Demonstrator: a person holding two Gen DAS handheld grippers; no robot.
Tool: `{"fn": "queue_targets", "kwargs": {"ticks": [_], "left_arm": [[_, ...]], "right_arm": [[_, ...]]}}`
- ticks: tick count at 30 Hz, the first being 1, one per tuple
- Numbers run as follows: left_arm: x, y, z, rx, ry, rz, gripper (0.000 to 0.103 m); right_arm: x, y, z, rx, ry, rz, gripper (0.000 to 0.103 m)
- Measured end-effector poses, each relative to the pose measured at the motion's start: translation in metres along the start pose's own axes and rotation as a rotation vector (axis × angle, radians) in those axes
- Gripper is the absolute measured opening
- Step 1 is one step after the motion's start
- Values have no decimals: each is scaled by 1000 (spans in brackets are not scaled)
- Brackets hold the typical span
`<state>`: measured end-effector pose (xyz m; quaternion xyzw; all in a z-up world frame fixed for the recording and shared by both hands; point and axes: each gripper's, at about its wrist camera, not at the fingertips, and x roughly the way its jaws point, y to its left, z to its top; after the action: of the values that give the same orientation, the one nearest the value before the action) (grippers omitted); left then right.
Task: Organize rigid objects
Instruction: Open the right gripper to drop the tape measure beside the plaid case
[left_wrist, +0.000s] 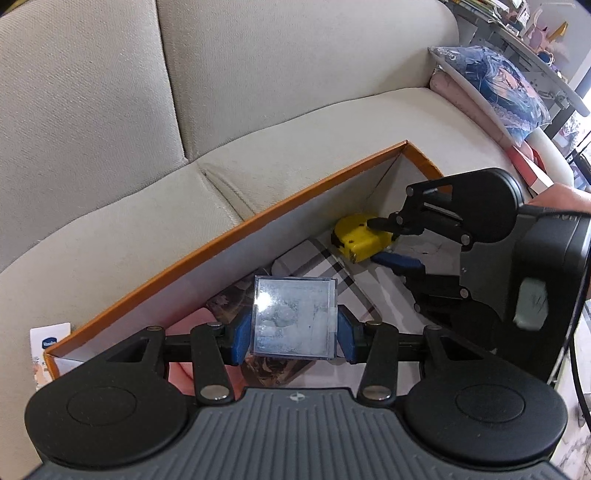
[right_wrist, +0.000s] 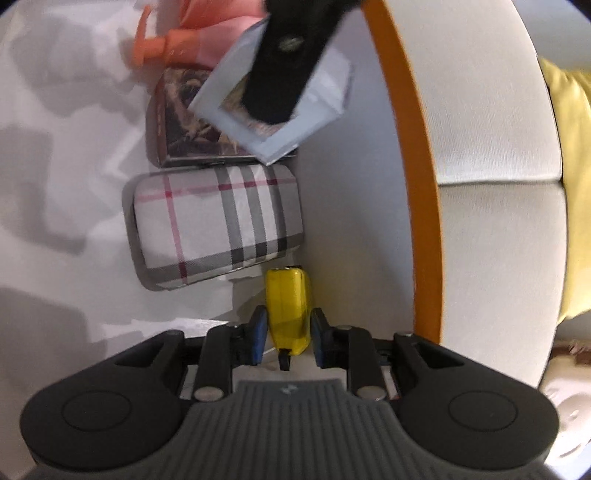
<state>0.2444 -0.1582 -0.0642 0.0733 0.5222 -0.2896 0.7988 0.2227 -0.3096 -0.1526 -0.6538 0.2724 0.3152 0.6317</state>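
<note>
Two matching hand-held grippers: the left hand-held gripper (left_wrist: 293, 332) and right hand-held gripper (right_wrist: 286, 338) share ribbed grey bodies, black linkage arms, silver rivets, round black discs and blue finger pads (left_wrist: 240, 338).

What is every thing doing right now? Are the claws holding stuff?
Left gripper: shut on the clear square plastic case, held above the box.
Right gripper: open around the yellow tape measure.
Orange-rimmed cardboard box: open.
Plaid hard case: closed, lying flat.
</note>
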Motion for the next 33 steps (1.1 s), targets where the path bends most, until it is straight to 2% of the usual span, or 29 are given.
{"fn": "queue_targets", "kwargs": {"ticks": [5,11,12,15,18,22,26,30,33], "left_arm": [[1,-6,-1,5,-2,-13,53],[1,-7,-4,-4,5,-13,53],[1,-7,-5,-6,6,-14,53],[1,-6,-5,-24,7,-23,53],[2,-6,-5,-52,10,-50,53],[11,-13,0,-82,22,-84,53],[22,-37,9,21,28,-113,53],[37,-56,19,131,43,-157,53],[52,-63,27,197,60,-197,53]], "right_arm": [[-4,-14,-8,150,6,86,27],[3,-15,-12,168,27,50,21],[5,-13,-12,152,32,26,17],[10,-11,-14,135,51,-21,16],[3,-17,-19,217,36,-1,16],[-30,-21,-32,373,-26,25,17],[-51,-12,-46,506,-35,91,16],[-56,-10,-62,702,-9,166,15],[-59,-6,-73,792,-12,196,14]]}}
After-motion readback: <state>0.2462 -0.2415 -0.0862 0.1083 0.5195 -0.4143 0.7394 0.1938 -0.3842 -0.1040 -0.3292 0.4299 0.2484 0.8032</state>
